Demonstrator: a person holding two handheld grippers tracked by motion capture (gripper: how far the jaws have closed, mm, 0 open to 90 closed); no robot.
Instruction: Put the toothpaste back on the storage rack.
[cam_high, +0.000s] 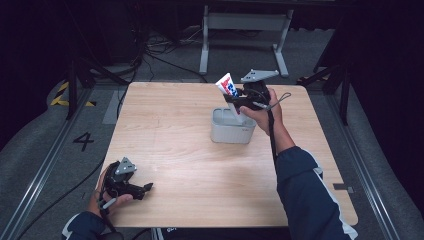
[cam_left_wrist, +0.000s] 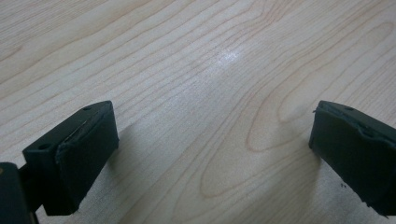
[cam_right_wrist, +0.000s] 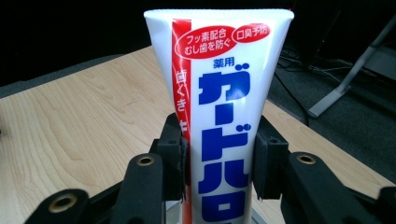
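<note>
A white toothpaste tube (cam_high: 228, 87) with red and blue print stands tilted, its flat crimped end up and its lower part inside the grey box (cam_high: 232, 131) near the table's middle. My right gripper (cam_high: 239, 98) is shut on the tube just above the box's rim. In the right gripper view the black pads press on both sides of the toothpaste tube (cam_right_wrist: 219, 116), held by my right gripper (cam_right_wrist: 218, 161). My left gripper (cam_high: 145, 189) rests low at the table's front left corner, open; in its own view the left gripper (cam_left_wrist: 212, 154) has bare wood between its wide jaws.
The wooden table (cam_high: 165, 145) spreads wide between the two hands. A metal stand (cam_high: 245, 30) and cables lie on the floor behind the far edge. A yellow-black marking (cam_high: 62, 95) and a painted number are on the floor at the left.
</note>
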